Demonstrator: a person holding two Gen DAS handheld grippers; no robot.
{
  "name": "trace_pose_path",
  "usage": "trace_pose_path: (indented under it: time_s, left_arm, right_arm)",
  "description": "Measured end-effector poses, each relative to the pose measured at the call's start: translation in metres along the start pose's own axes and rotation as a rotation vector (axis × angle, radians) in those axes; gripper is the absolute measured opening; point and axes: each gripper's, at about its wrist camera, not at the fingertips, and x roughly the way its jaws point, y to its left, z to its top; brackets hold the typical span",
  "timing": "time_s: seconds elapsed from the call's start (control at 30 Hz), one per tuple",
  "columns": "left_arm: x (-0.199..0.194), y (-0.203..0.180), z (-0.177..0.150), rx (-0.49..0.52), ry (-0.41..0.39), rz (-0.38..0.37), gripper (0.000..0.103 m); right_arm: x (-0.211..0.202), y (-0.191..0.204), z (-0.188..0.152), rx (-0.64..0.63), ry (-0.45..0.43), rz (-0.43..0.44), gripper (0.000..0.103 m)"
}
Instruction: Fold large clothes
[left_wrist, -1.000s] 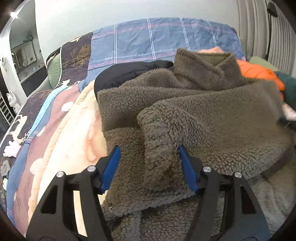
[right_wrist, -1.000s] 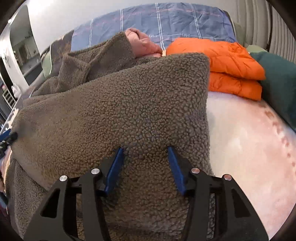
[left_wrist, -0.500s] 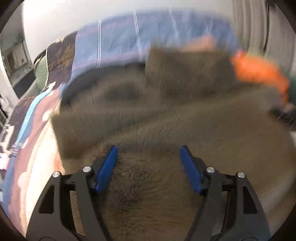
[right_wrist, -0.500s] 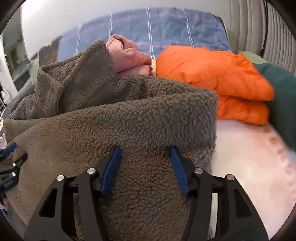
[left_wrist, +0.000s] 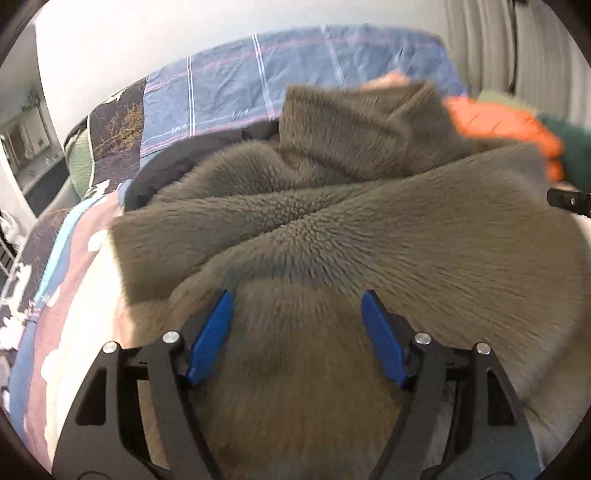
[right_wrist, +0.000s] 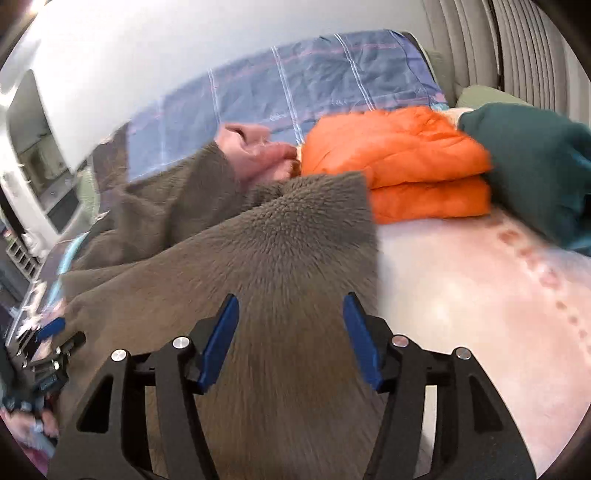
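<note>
Brown, shaggy fleece fills most of what we see: a large olive-brown fleece jacket (left_wrist: 369, 229) lies rumpled on the bed, spreading out from under both tools and rising to a bunched collar ahead of them.

Our left tool (left_wrist: 297, 325) has blue pads standing wide apart above the fleece. Its jaws have just been opening; the fabric lies under the gap between them, and the pads do not press on it.

Our right tool (right_wrist: 290, 328) also stands apart, less wide, over the jacket's right edge (right_wrist: 258, 258). Its jaws have just been opening too, with fleece below the gap but not pinched.

Ahead and to the right of the right tool sits a folded orange puffer jacket (right_wrist: 399, 166), and just beside that a dark green folded garment (right_wrist: 532, 162). Right of the tool lies the pale pink blanket (right_wrist: 480, 314). Beyond everything stands a blue plaid pillow (right_wrist: 314, 81). The picture is blurred.
</note>
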Motion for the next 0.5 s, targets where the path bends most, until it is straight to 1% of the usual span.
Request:
trace_pose_path:
  time_s: [0.03, 0.07, 0.1, 0.13, 0.17, 0.23, 0.27, 0.33, 0.4, 0.43, 0.5]
  left_arm:
    - [-0.025, 0.008, -0.009, 0.002, -0.036, -0.019, 0.082]
    - [-0.039, 0.014, -0.015, 0.012, -0.052, -0.015, 0.088]
    - [-0.054, 0.023, -0.025, 0.022, -0.067, -0.003, 0.089]
    - [-0.070, 0.036, -0.041, 0.027, -0.071, 0.010, 0.090]
    - [-0.078, 0.045, -0.052, 0.017, -0.059, 0.009, 0.090]
    - [-0.089, 0.071, -0.079, -0.038, -0.003, -0.013, 0.090]
    - [-0.093, 0.086, -0.098, -0.081, 0.043, -0.049, 0.090]
    - [-0.099, 0.104, -0.134, -0.137, 0.120, -0.103, 0.090]
    - [-0.104, 0.106, -0.162, -0.140, 0.158, -0.127, 0.090]
    - [-0.104, 0.107, -0.170, -0.139, 0.170, -0.146, 0.090]
    - [-0.109, 0.107, -0.182, -0.167, 0.162, -0.176, 0.090]
  right_arm:
    - [-0.012, 0.001, -0.003, -0.030, -0.004, -0.001, 0.060]
    - [-0.031, -0.004, -0.012, -0.087, -0.014, -0.019, 0.060]
    - [-0.048, -0.010, -0.023, -0.142, -0.011, -0.048, 0.060]
    - [-0.055, -0.014, -0.028, -0.162, -0.004, -0.061, 0.060]
    - [-0.067, -0.026, -0.044, -0.172, 0.019, -0.068, 0.060]
    - [-0.076, -0.046, -0.063, -0.128, 0.071, -0.040, 0.060]
    - [-0.080, -0.057, -0.075, -0.085, 0.106, -0.011, 0.060]
    - [-0.086, -0.067, -0.094, -0.049, 0.140, 0.007, 0.060]
    - [-0.087, -0.076, -0.112, -0.029, 0.177, 0.025, 0.060]
    - [-0.089, -0.076, -0.123, -0.014, 0.193, 0.038, 0.060]
    - [-0.092, -0.076, -0.133, 0.012, 0.199, 0.069, 0.060]
